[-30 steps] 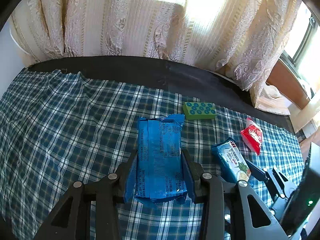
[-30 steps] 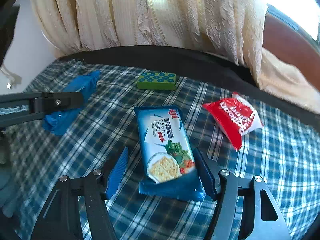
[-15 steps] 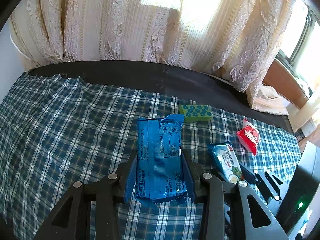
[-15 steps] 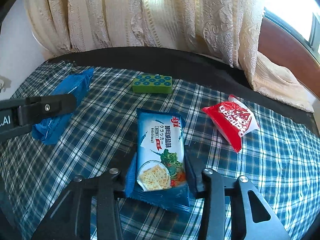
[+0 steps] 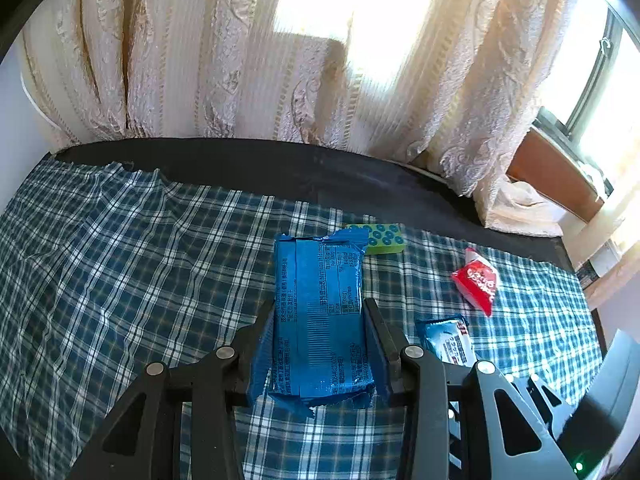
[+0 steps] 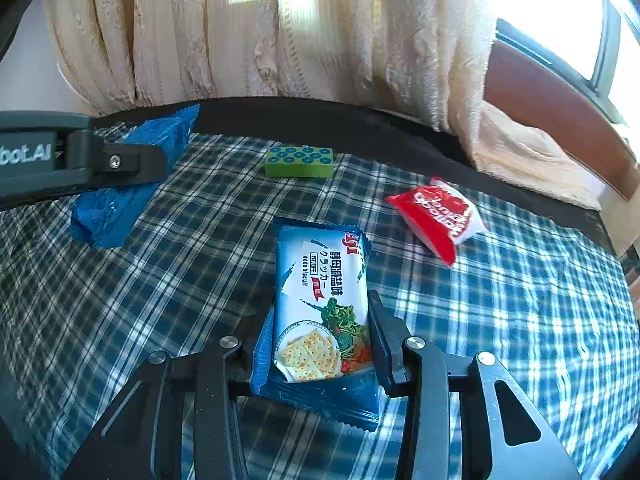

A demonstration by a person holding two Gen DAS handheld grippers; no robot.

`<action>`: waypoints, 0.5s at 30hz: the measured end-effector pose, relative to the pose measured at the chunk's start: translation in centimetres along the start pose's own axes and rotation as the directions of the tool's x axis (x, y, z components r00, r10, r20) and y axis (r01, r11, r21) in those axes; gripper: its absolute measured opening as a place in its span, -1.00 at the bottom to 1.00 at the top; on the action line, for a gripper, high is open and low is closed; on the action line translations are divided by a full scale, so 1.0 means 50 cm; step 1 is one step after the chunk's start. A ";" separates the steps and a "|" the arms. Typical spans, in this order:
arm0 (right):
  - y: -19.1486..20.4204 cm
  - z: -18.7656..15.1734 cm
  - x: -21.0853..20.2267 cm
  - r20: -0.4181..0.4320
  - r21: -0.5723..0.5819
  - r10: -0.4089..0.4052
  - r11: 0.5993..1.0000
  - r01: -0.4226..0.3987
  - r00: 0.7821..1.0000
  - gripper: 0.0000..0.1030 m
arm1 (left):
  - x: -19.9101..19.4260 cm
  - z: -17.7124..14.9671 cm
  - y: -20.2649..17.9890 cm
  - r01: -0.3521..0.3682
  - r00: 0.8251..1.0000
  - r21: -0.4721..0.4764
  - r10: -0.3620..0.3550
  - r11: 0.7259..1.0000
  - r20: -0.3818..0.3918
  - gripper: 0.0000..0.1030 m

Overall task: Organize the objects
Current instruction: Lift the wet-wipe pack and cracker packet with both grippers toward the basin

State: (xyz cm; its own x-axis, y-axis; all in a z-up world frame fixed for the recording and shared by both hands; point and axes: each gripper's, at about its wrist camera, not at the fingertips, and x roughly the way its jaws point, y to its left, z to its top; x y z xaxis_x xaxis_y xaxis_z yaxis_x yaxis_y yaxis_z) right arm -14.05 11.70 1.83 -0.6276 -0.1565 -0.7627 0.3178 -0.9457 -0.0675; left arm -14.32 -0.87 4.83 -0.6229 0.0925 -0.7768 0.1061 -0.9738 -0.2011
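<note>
My left gripper is shut on a plain blue snack pack and holds it above the plaid cloth. The same pack shows at the left of the right wrist view, beside the left gripper's finger. My right gripper is shut on a blue cracker pack with a picture of crackers, lifted off the cloth. That cracker pack also shows at the lower right of the left wrist view.
A green block with blue dots lies near the cloth's far edge. A red snack pouch lies to the right. A black strip borders the cloth, with cream curtains behind it.
My right gripper closed on the cracker pack and lifted it off the cloth. My left gripper rose with the blue pack still held.
</note>
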 end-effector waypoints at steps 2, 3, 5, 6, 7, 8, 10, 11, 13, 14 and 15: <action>-0.002 -0.005 -0.016 0.008 0.013 -0.007 1.000 0.007 1.000 -0.17 | -0.008 0.000 -0.005 0.008 1.000 0.005 -0.008 1.000 0.007 -0.15; -0.003 -0.007 -0.022 0.011 0.018 -0.012 1.000 0.012 1.000 -0.17 | -0.011 0.000 -0.007 0.011 1.000 0.006 -0.011 1.000 0.010 -0.15; -0.005 -0.012 -0.039 0.017 0.029 -0.024 0.999 0.023 1.000 -0.17 | -0.019 -0.002 -0.012 0.019 1.000 0.011 -0.019 1.000 0.017 -0.15; -0.005 -0.014 -0.046 0.020 0.033 -0.028 0.999 0.027 0.999 -0.17 | -0.022 -0.002 -0.014 0.023 1.000 0.014 -0.023 1.000 0.020 -0.15; -0.006 -0.017 -0.054 0.025 0.038 -0.034 0.999 0.033 0.999 -0.17 | -0.026 -0.003 -0.017 0.027 0.999 0.018 -0.028 0.999 0.023 -0.15; -0.006 -0.019 -0.060 0.029 0.042 -0.038 0.998 0.037 0.999 -0.17 | -0.029 -0.004 -0.020 0.032 0.999 0.022 -0.032 0.999 0.026 -0.15; -0.007 -0.022 -0.074 0.038 0.052 -0.046 0.998 0.044 0.998 -0.17 | -0.037 -0.005 -0.027 0.039 0.999 0.031 -0.040 0.999 0.033 -0.15; -0.008 -0.025 -0.083 0.044 0.058 -0.050 0.997 0.047 0.998 -0.17 | -0.041 -0.006 -0.030 0.042 0.998 0.036 -0.044 0.998 0.037 -0.15; -0.009 -0.031 -0.096 0.051 0.067 -0.056 0.996 0.053 0.997 -0.17 | -0.049 -0.008 -0.037 0.048 0.998 0.046 -0.050 0.998 0.047 -0.15; -0.011 -0.034 -0.103 0.054 0.072 -0.060 0.996 0.056 0.997 -0.17 | -0.053 -0.009 -0.040 0.049 0.997 0.050 -0.052 0.998 0.051 -0.15; -0.012 -0.036 -0.107 0.056 0.076 -0.063 0.995 0.058 0.996 -0.17 | -0.057 -0.011 -0.043 0.051 0.997 0.055 -0.054 0.997 0.056 -0.15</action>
State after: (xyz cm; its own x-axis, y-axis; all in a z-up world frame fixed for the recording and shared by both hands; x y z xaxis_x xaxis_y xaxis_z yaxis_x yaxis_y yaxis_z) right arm -9.61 13.61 4.81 -0.6853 -0.1128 -0.7194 0.2261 -0.9721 -0.0629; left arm -12.37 1.07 7.15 -0.6702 0.1334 -0.7301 0.0314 -0.9777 -0.2075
